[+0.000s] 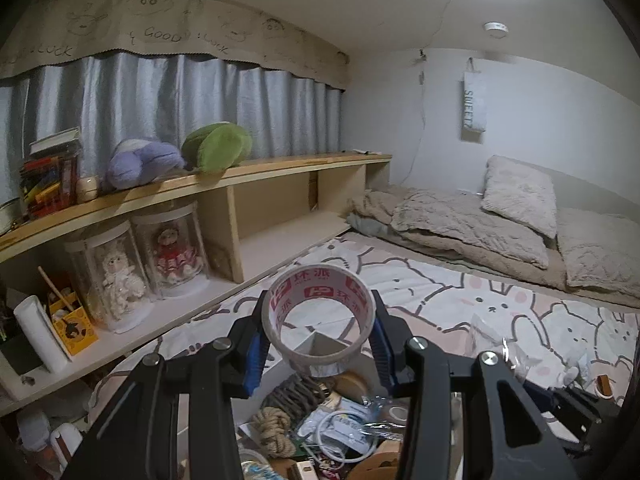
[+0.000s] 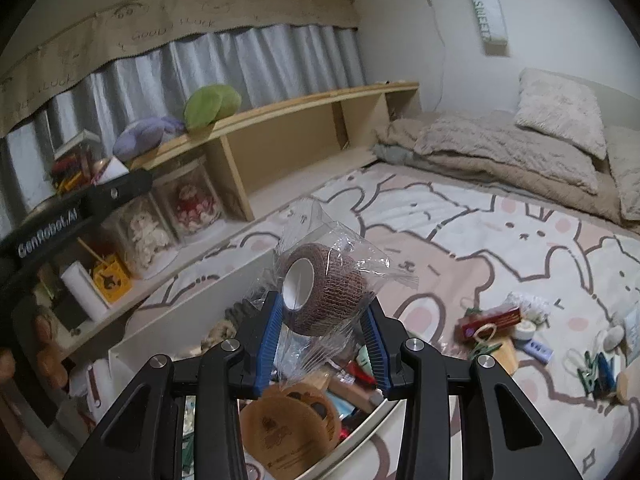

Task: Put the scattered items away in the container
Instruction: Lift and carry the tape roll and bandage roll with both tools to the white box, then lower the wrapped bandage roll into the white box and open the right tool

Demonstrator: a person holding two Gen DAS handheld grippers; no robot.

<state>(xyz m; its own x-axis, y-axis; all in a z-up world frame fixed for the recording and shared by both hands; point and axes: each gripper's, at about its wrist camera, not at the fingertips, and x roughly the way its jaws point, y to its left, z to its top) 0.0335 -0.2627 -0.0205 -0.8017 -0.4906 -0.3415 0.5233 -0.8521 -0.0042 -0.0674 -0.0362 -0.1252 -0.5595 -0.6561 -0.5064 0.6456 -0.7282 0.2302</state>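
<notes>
While its blue pads pinch a glossy tape roll (image 1: 319, 317), hole facing the lens, the left gripper (image 1: 319, 344) hovers over the cluttered white container (image 1: 280, 372) directly below. Right wrist view: right gripper (image 2: 323, 320) clamps a cellophane-wrapped brown bandage roll (image 2: 324, 294) above the same bin; scattered clips (image 2: 596, 372) remain on the bunny-print sheet (image 2: 460, 216).

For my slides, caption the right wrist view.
Right tongs grip a wrapped brown bandage roll above the cluttered white container.

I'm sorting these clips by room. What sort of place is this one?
Most likely a bedroom, seen from on the bed: a bunny-print sheet with a folded quilt and pillow, a curtained window, and plush toys on a low wooden shelf.
</notes>
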